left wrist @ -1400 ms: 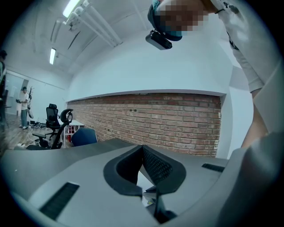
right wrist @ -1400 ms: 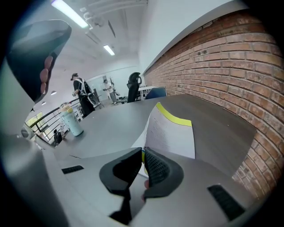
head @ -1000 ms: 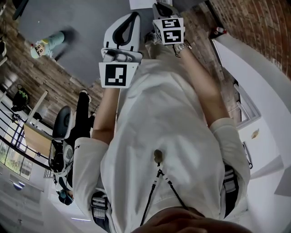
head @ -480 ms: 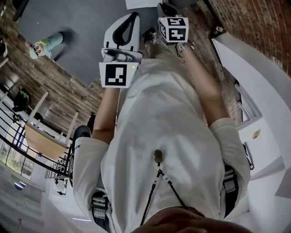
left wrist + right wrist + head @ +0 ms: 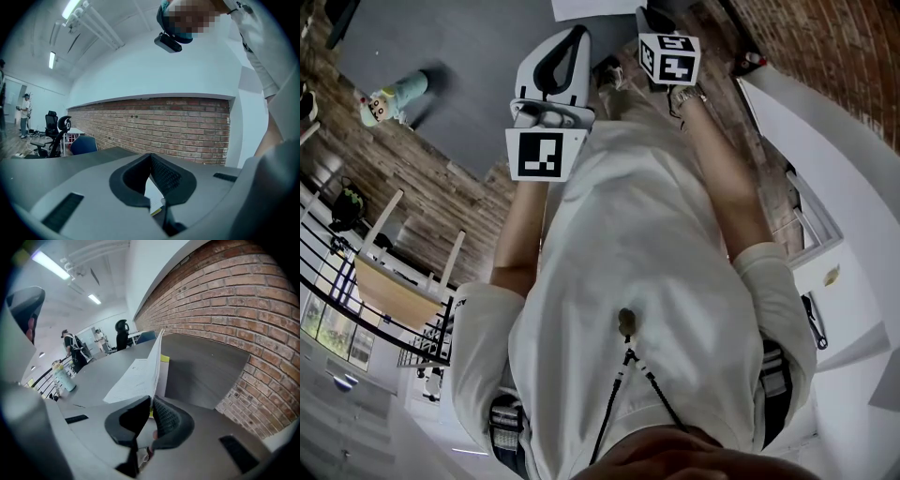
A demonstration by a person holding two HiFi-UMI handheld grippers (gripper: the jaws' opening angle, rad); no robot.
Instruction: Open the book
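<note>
The book [image 5: 133, 376] lies on the grey table [image 5: 201, 376], with a sheaf of white pages lifted and seen nearly edge-on; a yellow bit shows behind it. My right gripper [image 5: 151, 401] is shut on the near edge of those lifted pages. In the head view the right gripper [image 5: 645, 17] sits at the top, beside a strip of white page [image 5: 591, 7]. My left gripper [image 5: 574, 36] is to its left. Its jaws [image 5: 151, 159] are shut with nothing between them and face a brick wall, with a sliver of white page below them.
A light-green bottle [image 5: 394, 94] stands on the table at the left, also in the right gripper view [image 5: 63, 378]. A brick wall [image 5: 225, 301] borders the table's far and right sides. People and office chairs [image 5: 121, 331] are far off.
In the head view my right gripper has moved right with the pages in it. The white page strip at the top has slid left. The left gripper has barely shifted.
</note>
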